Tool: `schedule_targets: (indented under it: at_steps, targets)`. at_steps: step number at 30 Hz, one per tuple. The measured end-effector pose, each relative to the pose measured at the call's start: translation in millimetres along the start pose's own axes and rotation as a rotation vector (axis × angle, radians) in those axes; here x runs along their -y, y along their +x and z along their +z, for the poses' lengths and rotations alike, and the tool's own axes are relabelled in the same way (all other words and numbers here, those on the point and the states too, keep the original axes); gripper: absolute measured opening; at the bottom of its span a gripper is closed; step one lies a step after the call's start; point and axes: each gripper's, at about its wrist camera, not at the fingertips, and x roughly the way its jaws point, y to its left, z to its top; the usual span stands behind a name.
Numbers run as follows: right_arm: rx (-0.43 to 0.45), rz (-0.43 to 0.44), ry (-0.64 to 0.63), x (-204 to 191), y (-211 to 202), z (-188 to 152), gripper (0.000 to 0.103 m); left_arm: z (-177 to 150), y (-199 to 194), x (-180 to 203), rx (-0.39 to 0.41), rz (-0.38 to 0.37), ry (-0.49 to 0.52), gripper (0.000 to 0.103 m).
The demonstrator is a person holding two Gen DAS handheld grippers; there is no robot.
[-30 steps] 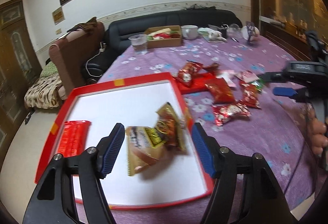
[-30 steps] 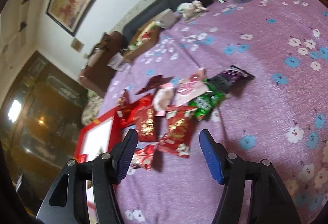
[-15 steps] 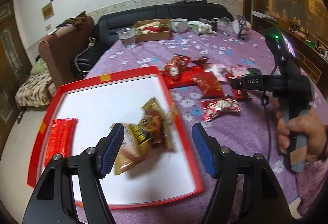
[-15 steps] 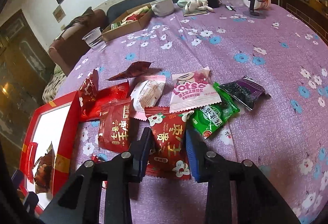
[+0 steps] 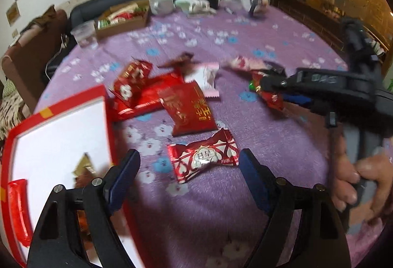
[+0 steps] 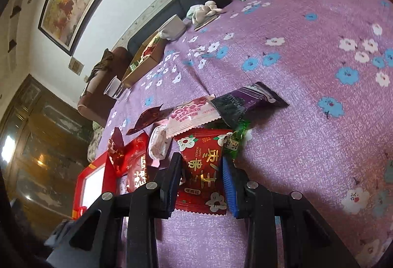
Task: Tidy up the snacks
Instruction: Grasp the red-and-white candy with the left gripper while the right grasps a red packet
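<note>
A purple flowered tablecloth [image 5: 245, 194] covers the table, with a dark sofa and a framed painting behind it. Your right gripper [image 6: 201, 184] has its two pads closed on the sides of a red flowered packet [image 6: 200, 169]. The packet's long axis runs along the fingers, away from you, and its far end is tucked under a pink packet [image 6: 191, 118] and beside a green one [image 6: 233, 142]. A dark purple packet [image 6: 248, 98] lies just beyond, to the right.

Your left gripper [image 5: 189, 177] points steeply down, its jaws opening. A red and silver twist-end candy [image 5: 203, 157] lies between them, untouched. Its long axis runs left to right, across the gap, so the pads would meet its twisted ends. The left hand is the nearer one to it.

The red tray [image 5: 103, 106] sits at the near left, its rim just beside the left finger, with a red bar [image 5: 18, 206] and a gold packet [image 5: 83, 167] already on its white floor. Bare cloth lies open to the near right of both piles. The tray edge is likely what the left gripper most needs to clear.
</note>
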Motion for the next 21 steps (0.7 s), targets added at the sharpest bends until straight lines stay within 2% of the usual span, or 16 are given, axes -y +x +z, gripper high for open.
schedule_targets:
  at_steps: [7,10,12,14,15,17,18,21]
  targets:
    - [-0.022,0.031,0.007,-0.4,2.8,1.2,0.033,6.3,30.9,6.1,-0.079,-0.004,-0.065,0.083]
    - [-0.032,0.041,0.013,-0.8,4.4,1.3,0.033,4.5,37.6,8.5,-0.084,0.014,-0.062,0.083]
    - [-0.030,0.042,0.008,-1.8,4.2,0.8,0.033,3.4,37.4,8.9,-0.058,0.015,-0.071,0.082]
    - [-0.034,0.040,-0.001,-4.0,5.0,0.0,0.033,2.3,35.8,9.3,-0.037,0.024,-0.077,0.070]
    - [-0.039,0.041,-0.004,-4.7,5.9,-0.2,0.033,2.2,33.7,9.9,-0.024,0.020,-0.073,0.057]
    - [-0.049,0.038,-0.011,-6.1,8.4,-0.9,0.033,0.0,30.7,12.2,-0.017,0.012,-0.063,0.051]
    - [-0.052,0.037,-0.011,-6.2,9.5,-0.7,0.033,-0.4,29.8,12.4,-0.014,0.006,-0.060,0.044]
    - [-0.052,0.036,-0.013,-6.0,9.8,-0.9,0.033,-4.1,25.7,12.9,-0.004,-0.003,-0.074,0.039]
